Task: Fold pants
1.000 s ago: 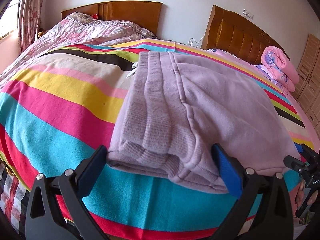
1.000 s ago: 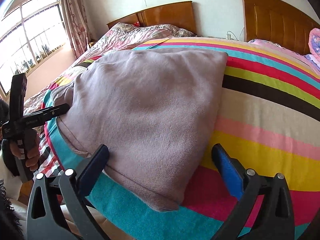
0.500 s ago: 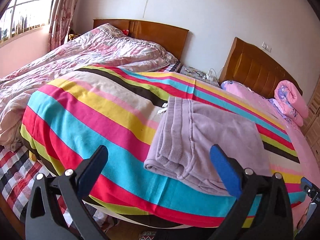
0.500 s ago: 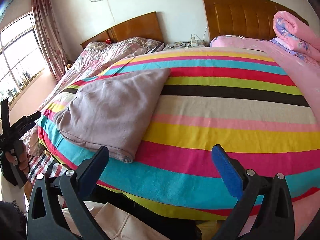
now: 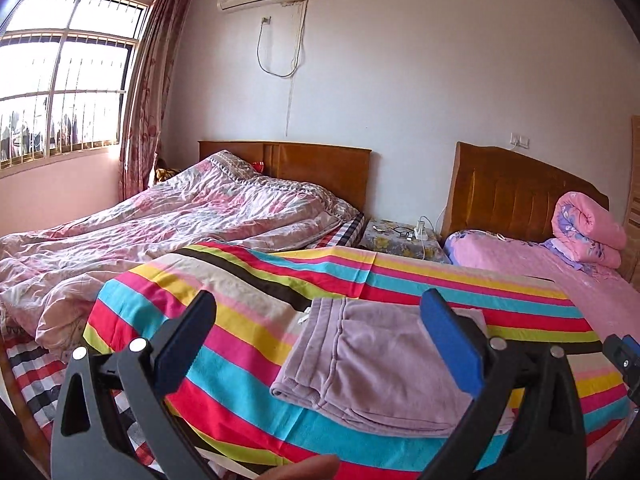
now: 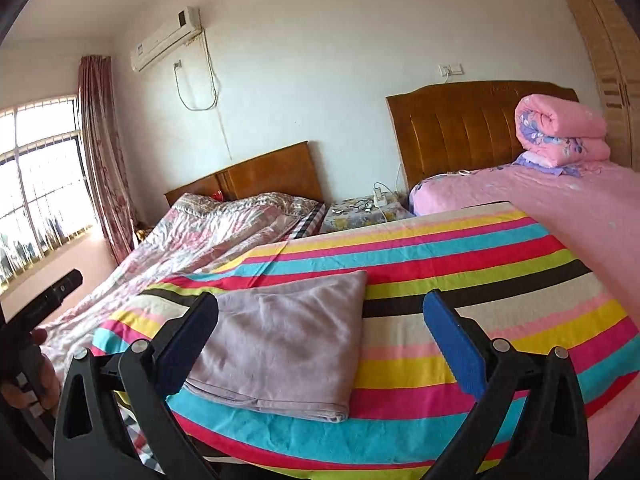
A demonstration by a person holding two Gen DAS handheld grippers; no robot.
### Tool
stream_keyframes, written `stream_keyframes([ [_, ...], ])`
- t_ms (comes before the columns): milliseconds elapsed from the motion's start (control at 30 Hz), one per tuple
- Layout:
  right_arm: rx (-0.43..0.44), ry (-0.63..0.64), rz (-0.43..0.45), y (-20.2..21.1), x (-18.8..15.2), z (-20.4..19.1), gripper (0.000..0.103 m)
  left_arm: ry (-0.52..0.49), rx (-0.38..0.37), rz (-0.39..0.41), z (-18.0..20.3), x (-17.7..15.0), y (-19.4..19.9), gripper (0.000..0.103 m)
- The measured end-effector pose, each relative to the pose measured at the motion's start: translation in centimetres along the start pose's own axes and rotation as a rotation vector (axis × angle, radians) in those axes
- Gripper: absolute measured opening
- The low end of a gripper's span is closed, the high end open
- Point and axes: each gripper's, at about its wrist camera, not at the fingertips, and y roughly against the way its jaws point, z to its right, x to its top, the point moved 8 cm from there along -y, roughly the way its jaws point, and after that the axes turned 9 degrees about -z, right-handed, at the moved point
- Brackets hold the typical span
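The lilac pants (image 5: 380,364) lie folded into a flat rectangle on the striped sheet (image 5: 248,292) near the bed's front edge. They also show in the right wrist view (image 6: 288,336), left of centre. My left gripper (image 5: 320,340) is open and empty, held back from the bed and above the pants. My right gripper (image 6: 320,340) is open and empty too, well back from the bed. Part of the right gripper (image 5: 624,356) shows at the left wrist view's right edge, and the left gripper's handle (image 6: 36,320) shows at the right wrist view's left edge.
A second bed with a rumpled floral quilt (image 5: 160,232) stands to the left. A small bedside table (image 5: 404,240) with a power strip sits between the wooden headboards. A rolled pink quilt (image 5: 588,232) lies at the head of the pink-sheeted bed (image 6: 560,208). A window (image 5: 60,76) is at far left.
Both grippers have pulled back and up from the bed, away from the folded pants. The pants now look small and lie untouched; more of the room shows.
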Motion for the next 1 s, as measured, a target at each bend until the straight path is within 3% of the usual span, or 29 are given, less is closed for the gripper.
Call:
stream_keyframes([
  [133,0.075,0.009,-0.184,-3.6,-4.7,-2.0,0.099,-0.008,0.041,-0.098,1.1,-4.0,-2.4,0.102],
  [267,0.059,-0.026,-0.340,-6.4,-8.5,-2.1,0.099,-0.020,0.048,-0.216,2.1,-8.2,-4.6,0.102],
  [400,0.016,-0.026,-0.328,-6.2,-8.5,-1.9,0.099,-0.108,0.030,-0.262,4.1,-10.9,-5.4,0.102],
  [600,-0.030,0.025,-0.377,-7.1,-9.3,-2.0,0.099,-0.164,0.018,-0.270,5.1,-11.7,-5.5,0.102],
  [1000,-0.020,0.077,-0.369,-7.0,-9.2,-2.6,0.099,-0.127,0.007,-0.261,4.4,-11.5,-5.5,0.102],
])
